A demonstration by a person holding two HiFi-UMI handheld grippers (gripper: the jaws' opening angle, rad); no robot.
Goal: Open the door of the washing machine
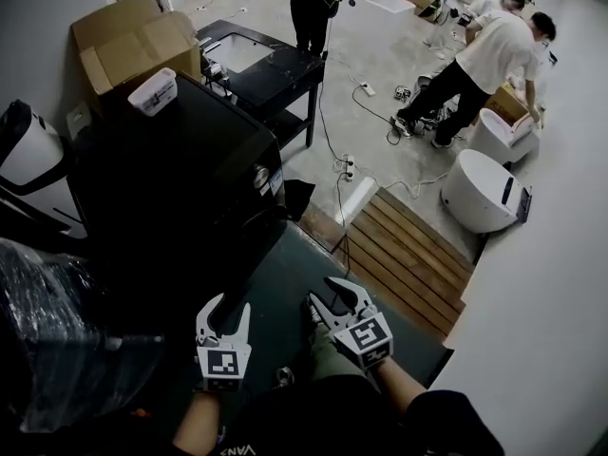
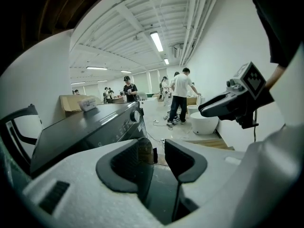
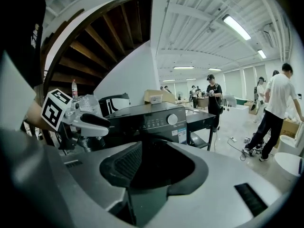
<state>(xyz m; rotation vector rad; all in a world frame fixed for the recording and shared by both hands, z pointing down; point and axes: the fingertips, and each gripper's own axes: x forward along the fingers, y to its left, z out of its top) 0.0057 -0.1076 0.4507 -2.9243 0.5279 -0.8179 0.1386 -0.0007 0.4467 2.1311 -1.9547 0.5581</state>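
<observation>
The black washing machine (image 1: 180, 169) stands at the left of the head view, its round knob (image 1: 261, 176) at the top front corner. Its front face is dark there and I cannot make out the door. My left gripper (image 1: 228, 307) and right gripper (image 1: 325, 294) hover side by side, low in front of the machine, apart from it. Both are open with nothing between the jaws. The left gripper view has the machine (image 2: 95, 127) ahead on the left beyond the gripper (image 2: 159, 148). From the right gripper (image 3: 159, 160), its control panel (image 3: 156, 121) faces me.
A small white box (image 1: 152, 91) lies on the machine, with a cardboard box (image 1: 133, 41) behind. A plastic-wrapped bundle (image 1: 47, 321) is at the left, a black table (image 1: 271, 65) beyond. A wooden platform (image 1: 408, 245) and white round appliance (image 1: 480, 193) are right. People stand farther off.
</observation>
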